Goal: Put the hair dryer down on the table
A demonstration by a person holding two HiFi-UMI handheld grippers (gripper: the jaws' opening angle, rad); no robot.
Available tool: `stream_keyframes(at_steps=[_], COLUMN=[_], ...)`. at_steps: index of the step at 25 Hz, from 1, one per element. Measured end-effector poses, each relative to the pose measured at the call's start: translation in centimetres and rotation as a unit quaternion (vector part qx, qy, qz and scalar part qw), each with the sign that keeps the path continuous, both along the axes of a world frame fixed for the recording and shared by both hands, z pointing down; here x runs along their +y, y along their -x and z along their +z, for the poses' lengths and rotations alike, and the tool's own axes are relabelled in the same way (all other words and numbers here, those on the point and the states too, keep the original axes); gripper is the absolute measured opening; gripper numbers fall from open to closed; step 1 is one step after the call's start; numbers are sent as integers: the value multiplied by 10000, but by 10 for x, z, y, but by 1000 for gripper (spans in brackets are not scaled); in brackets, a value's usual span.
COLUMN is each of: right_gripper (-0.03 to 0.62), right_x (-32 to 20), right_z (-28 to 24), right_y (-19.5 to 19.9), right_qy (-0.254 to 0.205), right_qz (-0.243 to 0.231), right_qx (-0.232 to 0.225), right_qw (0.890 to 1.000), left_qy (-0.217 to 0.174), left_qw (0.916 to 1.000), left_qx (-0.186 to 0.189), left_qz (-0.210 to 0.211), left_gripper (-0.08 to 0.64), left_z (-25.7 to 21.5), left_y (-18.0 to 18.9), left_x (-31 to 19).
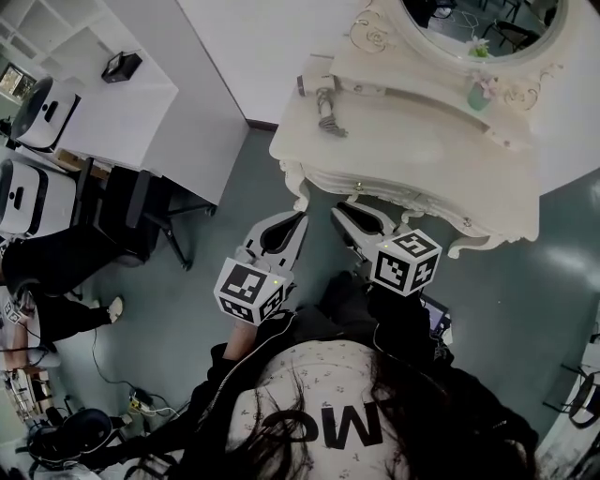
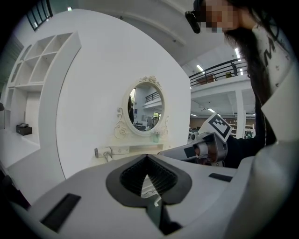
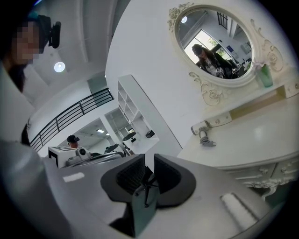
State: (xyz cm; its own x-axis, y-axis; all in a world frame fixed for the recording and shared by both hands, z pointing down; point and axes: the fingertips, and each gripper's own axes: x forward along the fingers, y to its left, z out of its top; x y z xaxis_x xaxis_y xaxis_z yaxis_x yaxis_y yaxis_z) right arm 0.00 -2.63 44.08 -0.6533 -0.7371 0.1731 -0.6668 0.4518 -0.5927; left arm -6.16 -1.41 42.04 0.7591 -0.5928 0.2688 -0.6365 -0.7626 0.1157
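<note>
A white hair dryer (image 1: 322,94) with a grey coiled cord lies on the back left of the cream vanity table (image 1: 422,159), apart from both grippers. It also shows in the left gripper view as the hair dryer (image 2: 105,151) and in the right gripper view as the hair dryer (image 3: 204,130). My left gripper (image 1: 301,217) hangs in front of the table's edge, its pads touching at the tips with nothing between them (image 2: 148,158). Beside it my right gripper (image 1: 339,214) also holds nothing; its jaws stand a narrow gap apart (image 3: 148,162).
An oval mirror (image 1: 487,23) and a green bottle (image 1: 479,92) stand at the table's back. A white shelving unit (image 1: 103,103) and black chairs (image 1: 131,216) lie to the left. Cables (image 1: 122,389) trail on the grey floor. Another person (image 3: 72,140) is far off.
</note>
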Motion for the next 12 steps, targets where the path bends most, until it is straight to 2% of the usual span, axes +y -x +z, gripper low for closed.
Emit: stream_keyframes(at_steps=[12], right_gripper=[54], right_x=[77], right_z=[1], right_y=[72], right_qy=[42], right_qz=[153], right_qx=[162], right_qw=[9997], left_qy=[33], left_qw=[9995], left_qx=[159], left_qz=[261], left_gripper=[-4], left_z=[4], left_y=[67], left_x=[74])
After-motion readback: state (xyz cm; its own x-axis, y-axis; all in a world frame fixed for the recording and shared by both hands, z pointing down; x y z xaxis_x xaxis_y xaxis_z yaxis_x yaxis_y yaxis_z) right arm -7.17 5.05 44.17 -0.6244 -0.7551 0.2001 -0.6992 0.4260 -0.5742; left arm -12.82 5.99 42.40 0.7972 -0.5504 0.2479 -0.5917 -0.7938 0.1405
